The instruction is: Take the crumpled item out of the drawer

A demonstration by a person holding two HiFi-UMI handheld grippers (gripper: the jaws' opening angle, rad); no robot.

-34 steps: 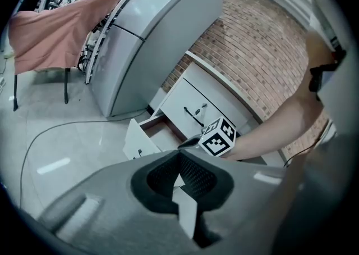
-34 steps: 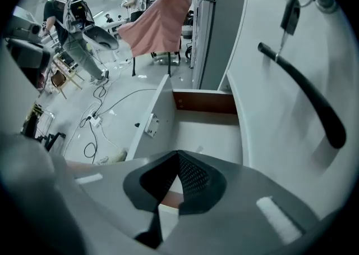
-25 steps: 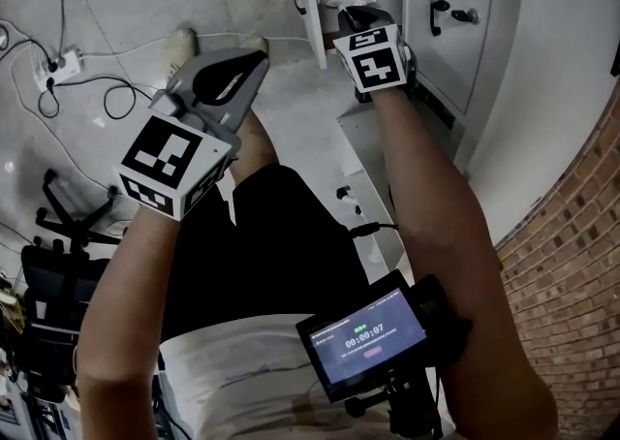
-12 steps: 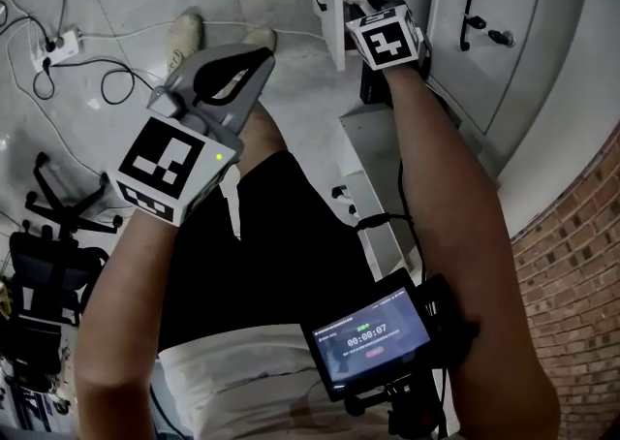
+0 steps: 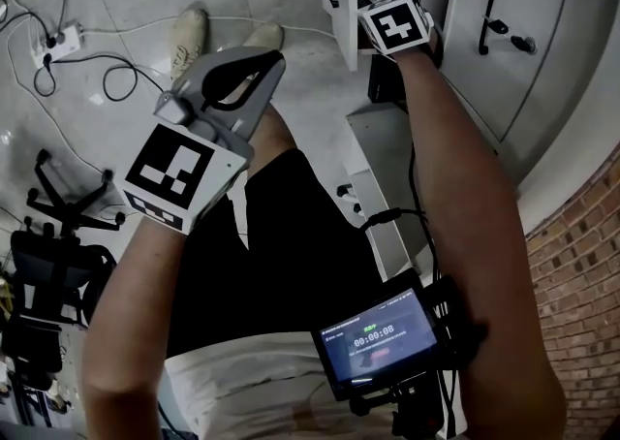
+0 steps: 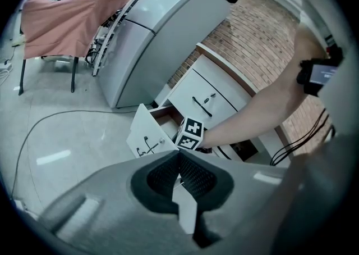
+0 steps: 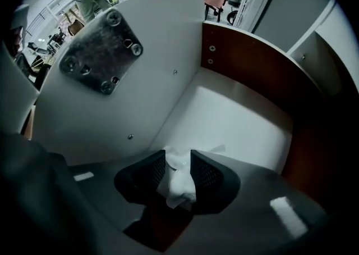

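Two drawer walls point(image 7: 252, 74) hem the right gripper point(image 7: 178, 158), jaws opening around crumpled tissue point(image 7: 179, 185).

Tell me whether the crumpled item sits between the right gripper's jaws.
Yes, the right gripper view shows the white crumpled item between the opening jaws of the right gripper, over the drawer floor.

The right arm point(image 5: 455, 186) is stretched well out ahead and downward. The right hand-held gripper point(image 7: 178, 157) at its end has its jaws opening, with a crumpled white item point(image 7: 179, 183) sitting between the pads. The left arm point(image 5: 136, 302) is held nearer the body, and the left hand-held gripper point(image 6: 179, 157) points forward with its jaws closed together on nothing.
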